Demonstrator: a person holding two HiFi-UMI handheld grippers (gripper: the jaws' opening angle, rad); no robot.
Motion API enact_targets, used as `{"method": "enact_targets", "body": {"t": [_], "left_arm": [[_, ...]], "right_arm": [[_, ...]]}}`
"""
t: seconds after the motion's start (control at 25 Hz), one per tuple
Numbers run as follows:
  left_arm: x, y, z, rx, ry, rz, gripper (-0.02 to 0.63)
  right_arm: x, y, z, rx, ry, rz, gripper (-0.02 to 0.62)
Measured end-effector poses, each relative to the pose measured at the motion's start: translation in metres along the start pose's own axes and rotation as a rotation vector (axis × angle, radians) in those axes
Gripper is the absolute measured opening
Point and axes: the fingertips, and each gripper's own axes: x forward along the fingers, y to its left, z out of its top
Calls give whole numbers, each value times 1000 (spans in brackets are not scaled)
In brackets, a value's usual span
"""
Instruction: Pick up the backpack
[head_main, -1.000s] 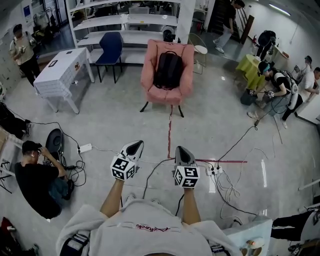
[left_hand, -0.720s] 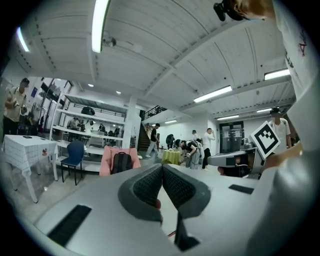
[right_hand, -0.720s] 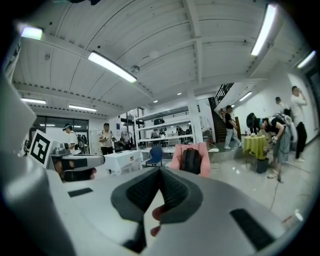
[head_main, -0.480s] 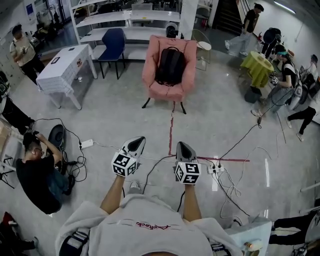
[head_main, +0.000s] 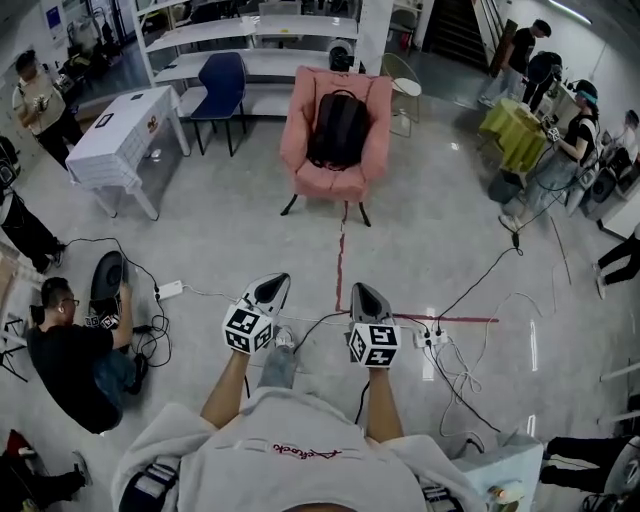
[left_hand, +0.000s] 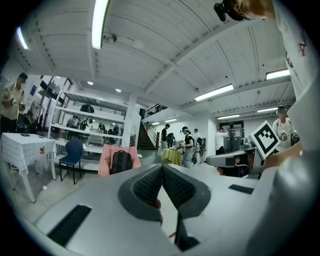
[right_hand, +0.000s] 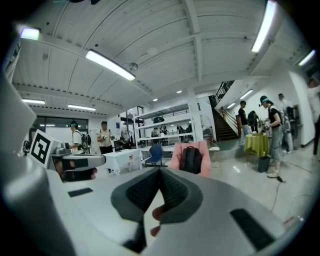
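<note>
The black fabric backpack (head_main: 338, 130) stands upright against the back of a pink upholstered armchair (head_main: 298, 140), its long axis running top to bottom along the chair back. It lies straight ahead of both claws and well apart from them across the open grey floor. The left gripper (head_main: 270, 288) and the right gripper (head_main: 363, 298) are held side by side, each with its jaws pressed together and nothing between them. The backpack sits roughly between their two lines of aim, a little closer to the right claw's line. Judging by this, the coming move calls for a long forward approach, and neither hand is clearly nearer.
</note>
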Motion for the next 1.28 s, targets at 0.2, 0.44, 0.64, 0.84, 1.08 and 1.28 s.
{"method": "enact_targets", "body": {"t": [0.2, 0.44, 0.64, 0.84, 1.08, 1.28], "left_arm": [[30, 21, 0, -8, -7, -13, 9], [70, 60, 1, -28, -7, -24, 11], [109, 101, 12, -36, -11, -39, 11], [150, 145, 26, -34, -10, -56, 10], [195, 205, 43, -29, -15, -68, 11], [230, 248, 51, -26, -21, -77, 11]], "right_arm": [[30, -11, 3, -9, 10, -9, 18], [83, -21, 11, -20, 27, -14, 18], [136, -28, 26, -26, 38, -23, 18], [195, -35, 45, -28, 36, -34, 18], [267, -40, 65, -28, 38, -46, 18], [323, -44, 76, -26, 33, -41, 18]]}}
